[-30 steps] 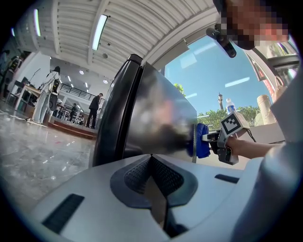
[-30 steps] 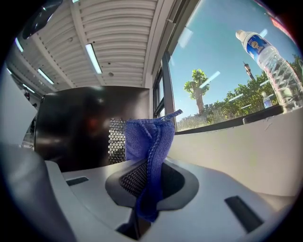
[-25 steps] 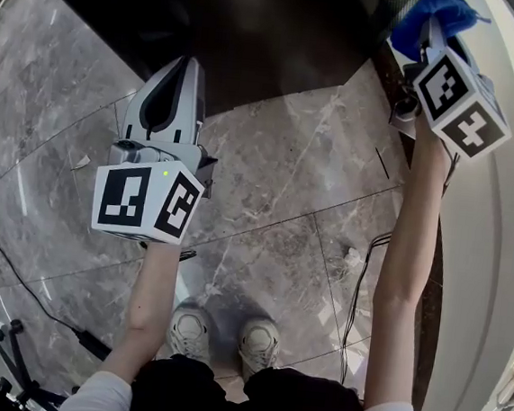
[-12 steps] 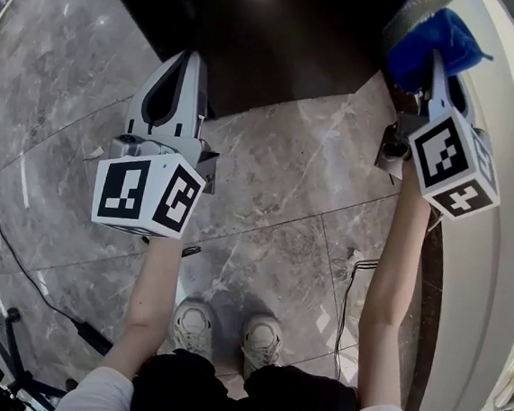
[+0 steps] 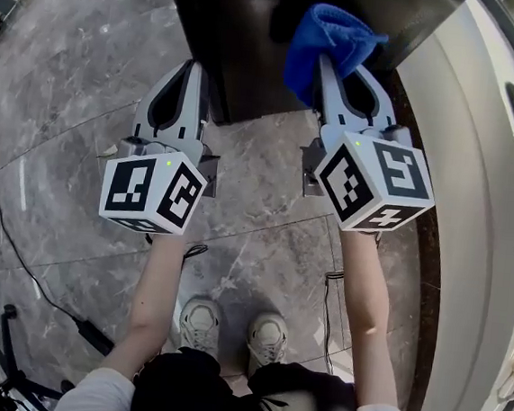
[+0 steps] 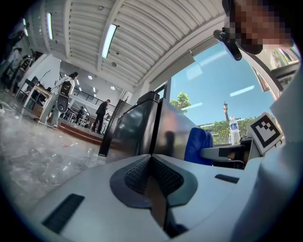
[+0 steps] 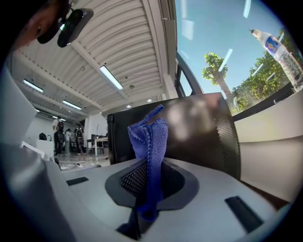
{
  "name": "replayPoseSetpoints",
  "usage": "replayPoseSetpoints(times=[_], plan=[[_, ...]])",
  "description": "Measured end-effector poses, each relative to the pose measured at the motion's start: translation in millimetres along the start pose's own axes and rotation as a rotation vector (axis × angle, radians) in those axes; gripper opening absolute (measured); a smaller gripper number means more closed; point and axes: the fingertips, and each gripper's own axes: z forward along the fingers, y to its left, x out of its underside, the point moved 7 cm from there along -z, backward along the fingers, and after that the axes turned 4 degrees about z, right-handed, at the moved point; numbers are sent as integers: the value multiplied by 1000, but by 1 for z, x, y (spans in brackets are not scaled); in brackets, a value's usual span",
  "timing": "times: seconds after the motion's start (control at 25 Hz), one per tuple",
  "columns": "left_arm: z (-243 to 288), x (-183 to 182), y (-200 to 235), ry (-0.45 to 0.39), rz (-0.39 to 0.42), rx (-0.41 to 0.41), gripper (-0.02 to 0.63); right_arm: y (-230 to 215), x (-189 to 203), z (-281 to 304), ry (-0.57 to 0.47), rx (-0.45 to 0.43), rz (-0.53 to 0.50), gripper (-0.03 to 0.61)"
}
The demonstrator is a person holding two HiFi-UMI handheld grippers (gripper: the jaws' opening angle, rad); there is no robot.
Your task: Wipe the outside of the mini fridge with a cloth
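The black mini fridge (image 5: pixel 246 36) stands on the floor at the top of the head view. My right gripper (image 5: pixel 331 70) is shut on a blue cloth (image 5: pixel 330 43), which bunches above the jaws against the fridge's dark front. In the right gripper view the cloth (image 7: pixel 149 137) rises from between the closed jaws, with the fridge (image 7: pixel 194 127) just behind it. My left gripper (image 5: pixel 191 69) is shut with nothing in it, beside the fridge's front left corner. The left gripper view shows the fridge (image 6: pixel 137 127) ahead and the cloth (image 6: pixel 198 144) to the right.
A white ledge (image 5: pixel 475 194) runs along the right, close to the fridge's side, and a water bottle (image 7: pixel 280 51) stands on it. Cables (image 5: pixel 4 253) trail over the grey marble floor (image 5: pixel 58 109) at left. The person's shoes (image 5: pixel 227 328) are below the grippers.
My right gripper has carried the blue cloth leftward, from the fridge's right side by the ledge to its front. The left gripper has hardly shifted.
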Motion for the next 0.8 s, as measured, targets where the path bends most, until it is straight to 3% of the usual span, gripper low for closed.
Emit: replayPoseSetpoints(times=[0.4, 0.8], plan=[[-17, 6, 41, 25, -14, -90, 5, 96, 38, 45, 79, -191, -32, 61], [-11, 12, 40, 33, -30, -81, 5, 107, 48, 71, 90, -178, -83, 61]])
